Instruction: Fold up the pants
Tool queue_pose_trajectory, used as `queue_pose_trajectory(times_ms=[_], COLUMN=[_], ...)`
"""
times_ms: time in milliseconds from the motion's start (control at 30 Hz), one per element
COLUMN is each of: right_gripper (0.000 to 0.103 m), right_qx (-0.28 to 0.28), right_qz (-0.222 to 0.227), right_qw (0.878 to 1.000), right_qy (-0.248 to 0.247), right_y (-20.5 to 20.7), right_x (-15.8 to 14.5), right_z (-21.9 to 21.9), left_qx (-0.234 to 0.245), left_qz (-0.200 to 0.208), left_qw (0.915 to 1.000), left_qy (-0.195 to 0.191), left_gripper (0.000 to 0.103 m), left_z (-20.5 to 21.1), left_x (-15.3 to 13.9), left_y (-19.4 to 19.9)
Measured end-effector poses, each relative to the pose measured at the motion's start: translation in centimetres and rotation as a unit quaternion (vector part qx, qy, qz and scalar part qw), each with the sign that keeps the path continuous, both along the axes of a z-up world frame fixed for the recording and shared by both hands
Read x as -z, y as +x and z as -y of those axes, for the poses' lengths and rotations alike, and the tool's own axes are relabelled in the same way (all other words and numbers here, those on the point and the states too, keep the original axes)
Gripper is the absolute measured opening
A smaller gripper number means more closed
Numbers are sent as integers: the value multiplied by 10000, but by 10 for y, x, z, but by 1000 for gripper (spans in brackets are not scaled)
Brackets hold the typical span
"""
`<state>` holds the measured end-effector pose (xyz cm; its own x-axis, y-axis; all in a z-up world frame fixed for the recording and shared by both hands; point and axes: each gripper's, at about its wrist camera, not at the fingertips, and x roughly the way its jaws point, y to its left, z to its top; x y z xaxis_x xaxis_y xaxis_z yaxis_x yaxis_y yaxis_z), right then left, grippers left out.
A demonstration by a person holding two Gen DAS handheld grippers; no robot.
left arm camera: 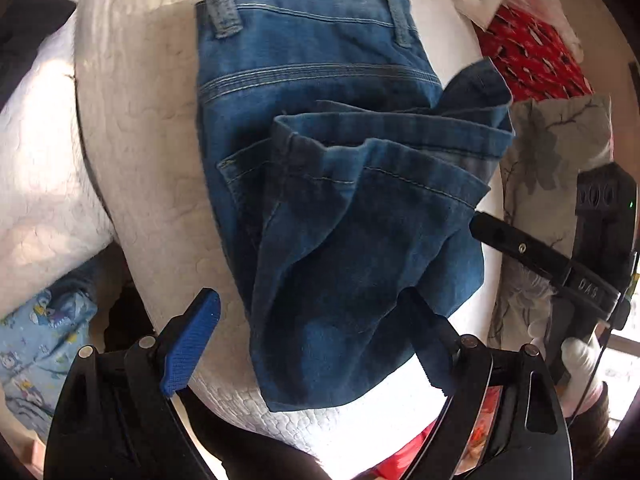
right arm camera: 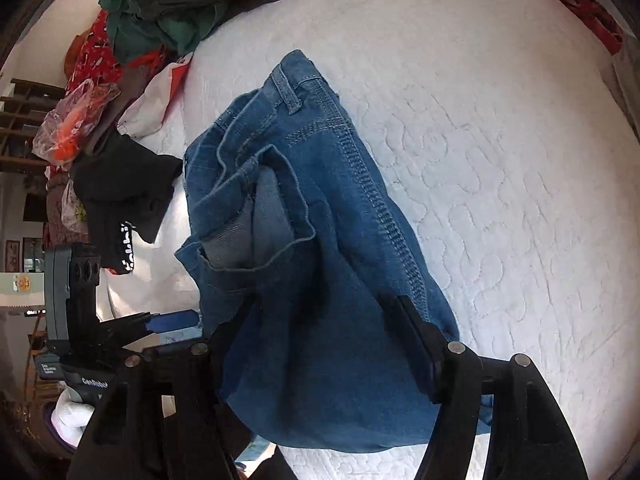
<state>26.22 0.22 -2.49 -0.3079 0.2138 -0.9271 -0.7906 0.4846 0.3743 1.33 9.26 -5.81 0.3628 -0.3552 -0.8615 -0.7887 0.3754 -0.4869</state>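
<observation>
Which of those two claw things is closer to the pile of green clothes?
Probably the left. The green clothes lie far up the bed, left of the jeans, and the left gripper is on that side. The right gripper sits open astride the jeans' near end.

Blue denim pants [left arm camera: 320, 184], matt, coarse weave, pale stitching. White quilted cloth cover [right arm camera: 500, 140], soft, puckered. Matt black plastic gripper [left arm camera: 316, 340], ribbed blue pads [left arm camera: 192, 344]. Glossy crinkled plastic bag [right arm camera: 72, 128].
</observation>
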Motion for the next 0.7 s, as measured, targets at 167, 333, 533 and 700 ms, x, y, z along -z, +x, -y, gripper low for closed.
queue_pose_trajectory(times_ms=[167, 333, 533, 700], right_gripper=[71, 33, 16, 21], right_qx=[-416, -781, -371, 165], right_qz=[161, 313, -246, -531], right_qw=[9979, 9940, 9953, 9930], right_qy=[-469, -705, -856, -1046], right_y=[-5, -17, -7, 7], right_x=[10, 20, 18, 37], right_z=[25, 33, 87, 116], left_qx=[512, 578, 253, 93], left_qz=[131, 4, 386, 47], left_qw=[9986, 9974, 9897, 9819], left_qy=[80, -435, -1352, -1889], left_gripper=[91, 89, 82, 82], left_z=[32, 62, 93, 114], left_x=[-8, 26, 36, 60], left_y=[-4, 3, -8, -24])
